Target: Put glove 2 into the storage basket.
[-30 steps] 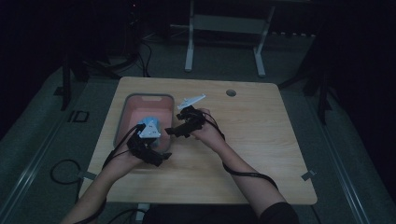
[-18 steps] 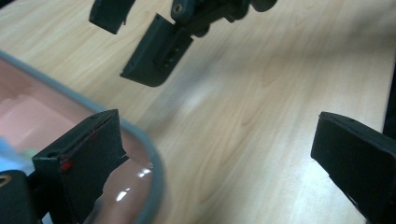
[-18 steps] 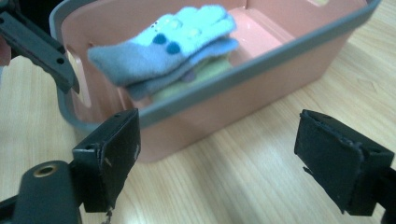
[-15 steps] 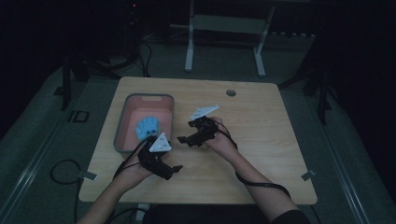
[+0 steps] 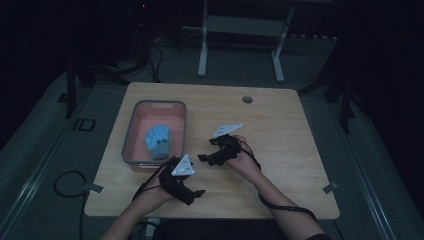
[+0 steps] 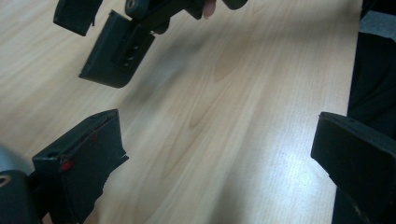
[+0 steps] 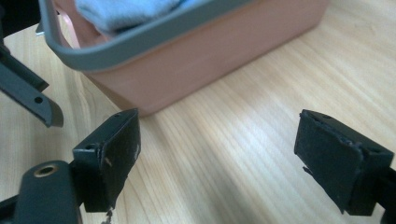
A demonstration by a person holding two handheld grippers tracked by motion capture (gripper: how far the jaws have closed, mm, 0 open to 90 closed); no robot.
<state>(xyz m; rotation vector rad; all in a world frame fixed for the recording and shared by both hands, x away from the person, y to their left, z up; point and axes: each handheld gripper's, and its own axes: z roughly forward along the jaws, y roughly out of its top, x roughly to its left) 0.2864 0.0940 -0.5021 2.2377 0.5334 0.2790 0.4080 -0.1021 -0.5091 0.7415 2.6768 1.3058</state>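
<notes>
The blue cloth (image 5: 159, 141) is seen in the pink bin (image 5: 131, 135), beyond the spread, empty jaws of the right gripper (image 5: 204, 158); the left gripper (image 5: 198, 193) is likewise held spread

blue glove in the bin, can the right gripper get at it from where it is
Probably yes. The right gripper is open, just outside the bin, and the blue glove lies uncovered inside; only the bin's rim stands between, so it must lift over.
</notes>
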